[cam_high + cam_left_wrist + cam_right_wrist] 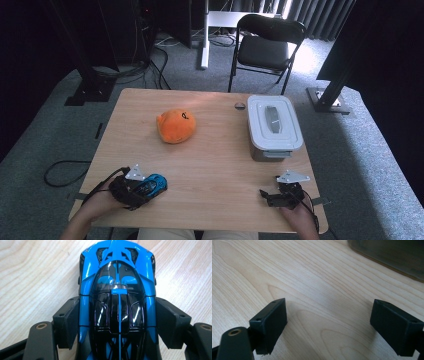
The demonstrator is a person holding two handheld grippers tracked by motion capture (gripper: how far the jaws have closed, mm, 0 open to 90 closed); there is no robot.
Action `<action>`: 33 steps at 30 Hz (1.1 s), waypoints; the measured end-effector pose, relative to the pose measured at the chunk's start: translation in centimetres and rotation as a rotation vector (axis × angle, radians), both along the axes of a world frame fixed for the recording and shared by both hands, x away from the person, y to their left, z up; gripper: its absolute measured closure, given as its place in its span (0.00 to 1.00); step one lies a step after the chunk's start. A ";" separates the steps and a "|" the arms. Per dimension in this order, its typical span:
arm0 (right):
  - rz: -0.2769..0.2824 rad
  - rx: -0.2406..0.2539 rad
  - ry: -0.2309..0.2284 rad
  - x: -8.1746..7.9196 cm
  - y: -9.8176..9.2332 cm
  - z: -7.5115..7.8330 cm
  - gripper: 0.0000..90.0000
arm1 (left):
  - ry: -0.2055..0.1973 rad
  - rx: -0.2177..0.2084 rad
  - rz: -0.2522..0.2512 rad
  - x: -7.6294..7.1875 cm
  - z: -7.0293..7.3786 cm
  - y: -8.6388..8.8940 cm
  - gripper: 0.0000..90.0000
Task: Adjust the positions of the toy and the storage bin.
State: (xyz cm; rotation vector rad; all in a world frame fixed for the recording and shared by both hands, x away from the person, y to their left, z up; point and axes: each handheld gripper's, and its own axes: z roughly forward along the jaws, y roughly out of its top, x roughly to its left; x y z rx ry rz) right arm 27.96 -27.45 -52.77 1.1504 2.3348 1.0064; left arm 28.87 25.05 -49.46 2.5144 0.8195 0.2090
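At the table's near left, the left gripper [150, 187] clasps a glossy blue-and-black toy car [117, 302] by its sides. The right gripper [329, 325], near right, stands spread and holds nothing.

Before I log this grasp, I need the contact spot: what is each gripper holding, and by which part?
The left gripper is shut on the blue toy car, clamping its two long sides about mid-body. The right gripper is open over the table and holds nothing.
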 end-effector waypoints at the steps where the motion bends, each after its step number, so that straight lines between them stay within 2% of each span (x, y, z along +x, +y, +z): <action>1: 0.000 0.000 0.000 0.0 0.0 0.0 0.15 | 0.000 0.000 0.000 0.0 0.0 0.0 0.32; 2: 0.000 0.000 0.000 0.0 0.0 0.0 0.15 | -0.004 0.009 -0.009 -0.1 0.0 -0.1 0.32; 7: 0.000 0.000 0.000 0.0 0.0 0.0 0.15 | -0.005 0.001 -0.010 0.0 -0.1 -0.1 0.32; 11: 0.000 0.000 0.000 0.0 0.0 0.0 0.15 | 0.009 -0.007 0.017 0.3 0.0 -0.3 0.31; 18: 0.000 0.000 0.000 0.0 0.0 0.0 0.15 | 0.008 0.012 0.042 0.3 0.1 -0.6 0.31; 21: 0.000 0.000 0.000 0.0 0.0 0.0 0.15 | 0.002 0.010 0.061 0.3 0.4 -0.6 0.27; 22: 0.000 0.000 0.000 0.0 0.0 0.0 0.15 | 0.004 -0.005 0.073 0.4 0.6 -0.6 0.22; 24: 0.000 0.000 0.000 0.0 0.0 0.0 0.15 | 0.006 -0.025 0.101 0.6 1.3 -0.3 0.19; 26: 0.000 0.000 0.000 0.0 0.0 0.0 0.15 | -0.011 -0.031 0.128 0.8 1.8 -0.2 0.19; 28: 0.000 0.000 0.000 0.0 0.0 0.0 0.15 | -0.010 -0.038 0.136 1.2 2.1 0.0 0.18; 29: 0.000 0.000 0.000 0.0 0.0 0.0 0.15 | -0.014 -0.033 0.150 1.4 2.2 0.0 0.12; 33: 0.000 0.000 0.000 0.0 0.0 0.0 0.15 | -0.018 -0.061 0.162 2.1 2.5 0.0 0.12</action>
